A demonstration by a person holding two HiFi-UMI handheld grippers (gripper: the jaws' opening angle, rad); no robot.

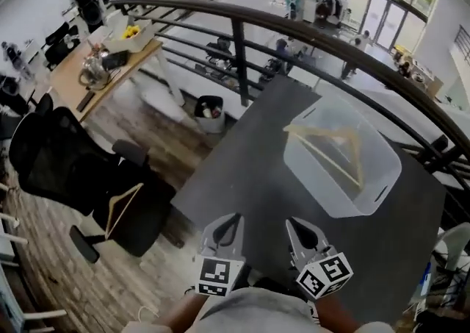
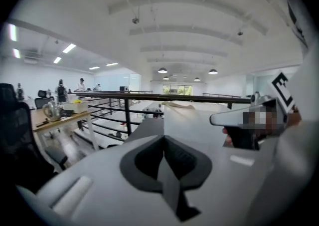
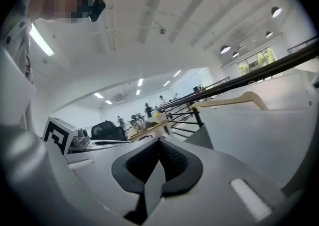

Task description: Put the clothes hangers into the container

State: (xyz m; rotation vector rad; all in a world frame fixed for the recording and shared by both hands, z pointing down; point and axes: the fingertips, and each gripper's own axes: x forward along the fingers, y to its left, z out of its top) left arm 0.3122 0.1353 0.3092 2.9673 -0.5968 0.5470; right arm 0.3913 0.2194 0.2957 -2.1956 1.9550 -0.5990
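Observation:
A translucent container [image 1: 374, 177] stands on the dark grey table [image 1: 242, 177] with a wooden hanger [image 1: 334, 149] lying inside it. Another wooden hanger [image 1: 121, 205] rests on a black office chair [image 1: 66, 162] left of the table. My left gripper [image 1: 238, 217] and right gripper [image 1: 289, 222] are side by side at the table's near edge, both shut and empty. In the right gripper view the shut right gripper [image 3: 159, 143] points past the container [image 3: 259, 135], over whose rim the hanger [image 3: 239, 101] shows. In the left gripper view the shut left gripper [image 2: 163, 141] faces the table [image 2: 194, 122].
A dark metal railing [image 1: 242, 30] curves behind the table, with a lower floor beyond it. A wooden desk [image 1: 95, 67] with clutter stands at the far left. A bin [image 1: 211, 112] sits by the railing. Wood floor lies left of the table.

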